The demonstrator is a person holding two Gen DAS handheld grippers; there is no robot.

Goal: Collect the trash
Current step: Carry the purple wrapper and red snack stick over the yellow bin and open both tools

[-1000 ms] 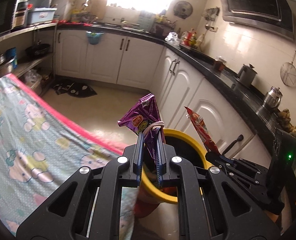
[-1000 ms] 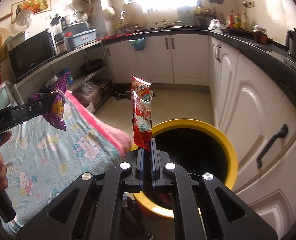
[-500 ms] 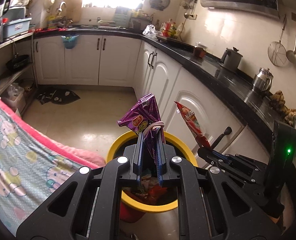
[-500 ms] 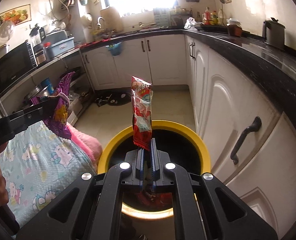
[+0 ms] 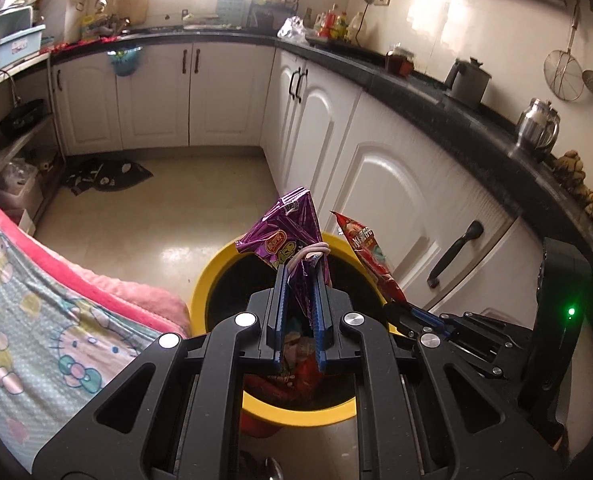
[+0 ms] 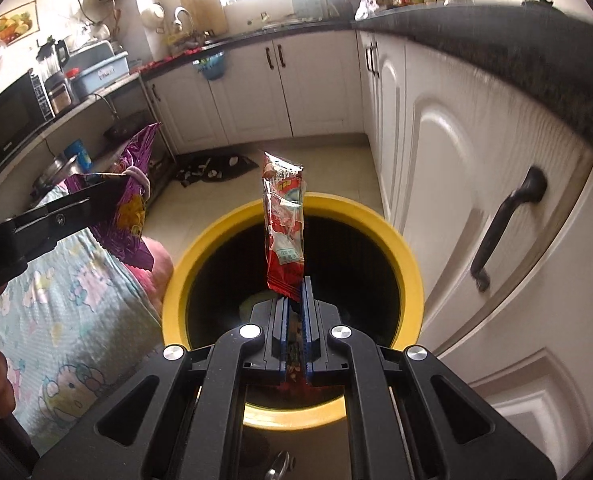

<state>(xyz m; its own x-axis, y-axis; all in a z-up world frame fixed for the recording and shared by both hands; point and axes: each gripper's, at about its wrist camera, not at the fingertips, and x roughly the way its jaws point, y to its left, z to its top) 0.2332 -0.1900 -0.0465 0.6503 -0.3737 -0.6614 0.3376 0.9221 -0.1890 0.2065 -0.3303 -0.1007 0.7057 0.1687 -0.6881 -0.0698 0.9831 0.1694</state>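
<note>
My left gripper [image 5: 299, 270] is shut on a purple snack wrapper [image 5: 284, 236] and holds it over the yellow-rimmed trash bin [image 5: 212, 280]. My right gripper [image 6: 295, 284] is shut on a red snack wrapper [image 6: 283, 216] and holds it upright over the same bin [image 6: 408, 264]. The red wrapper [image 5: 366, 252] and right gripper show at the right of the left wrist view. The purple wrapper [image 6: 130, 200] and left gripper show at the left of the right wrist view. Other trash lies inside the bin.
A table with a Hello Kitty cloth [image 5: 24, 320] and pink edge stands left of the bin. White cabinets [image 5: 392, 200] with a black handle [image 6: 504, 224] stand close to the right under a dark countertop. A dark mat [image 5: 108, 174] lies on the floor ahead.
Both grippers have swung from the table's edge to above the bin, each still holding its wrapper. The bin opening now sits right under both.
</note>
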